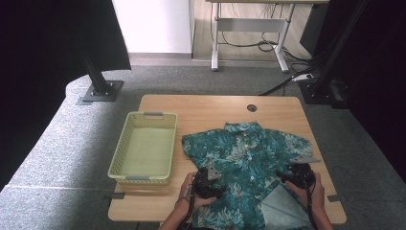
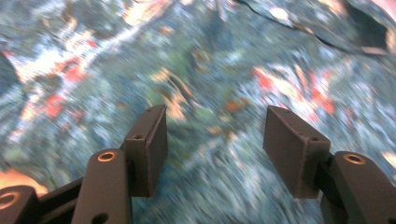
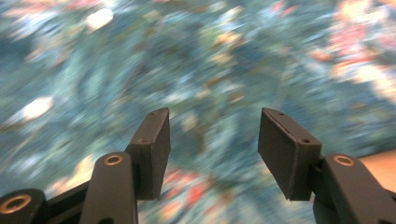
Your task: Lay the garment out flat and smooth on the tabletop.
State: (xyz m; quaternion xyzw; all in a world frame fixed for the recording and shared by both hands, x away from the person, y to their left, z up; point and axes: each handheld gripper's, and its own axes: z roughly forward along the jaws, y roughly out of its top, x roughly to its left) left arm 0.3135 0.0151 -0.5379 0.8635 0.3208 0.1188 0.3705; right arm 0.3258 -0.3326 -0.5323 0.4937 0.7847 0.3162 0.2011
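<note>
Where the shirt (image 1: 246, 158) lies flat, no label seems legible; views blurred.

Premises present as a lab or recording studio. Black curtains (image 1: 57, 38) and bolted metal posts (image 1: 98, 79) flank the wooden tabletop (image 1: 201, 108) on grey carpet. Loose cables (image 1: 287, 79) run beneath a height-adjustable desk (image 1: 251, 28) behind.
</note>
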